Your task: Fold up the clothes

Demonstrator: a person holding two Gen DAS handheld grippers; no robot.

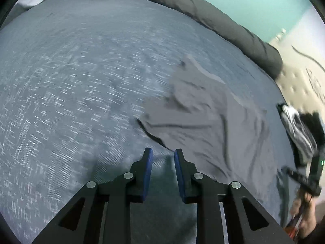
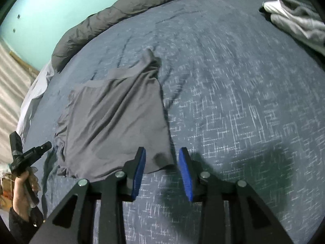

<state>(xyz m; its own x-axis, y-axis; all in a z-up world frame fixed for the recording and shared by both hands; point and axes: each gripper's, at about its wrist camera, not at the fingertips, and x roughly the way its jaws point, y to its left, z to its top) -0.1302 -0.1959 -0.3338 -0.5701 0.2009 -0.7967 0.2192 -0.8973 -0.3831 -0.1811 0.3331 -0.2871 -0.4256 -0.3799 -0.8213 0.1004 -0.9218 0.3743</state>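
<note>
Grey garment (image 2: 113,122) lies spread on the bed (image 2: 233,101), w/ a waistband strip along its far edge; in the right wrist view it fills centre-left of the frame, creased, its near right corner just ahead of the right hand-held gripper (image 2: 162,152). That gripper's blue-padded fingers (image 2: 140,168) stand apart w/ nothing between them; the corner of the cloth shows in the gap but isn't pinched. In the left wrist view the same garment (image 1: 213,126) sits centre-right to lower right, wrinkled, its near edge just ahead and to the right of the left hand-held gripper (image 1: 163,152). Left one is also parted, pads bare, over plain bed cover, clear of the cloth. Bed cover is blue-grey w/ a white hatch pattern, blurred in both views. A dark grey rolled duvet (image 2: 105,14) runs along the far edge of the bed, upper left of the right view, top and upper right of the left view, w/ a teal wall (image 2: 50,6) behind. Pile of light grey clothes (image 2: 296,20) sits at upper right of the right view. At lower left of that view a hand (image 2: 21,197) grips the other tool's handle.
</note>
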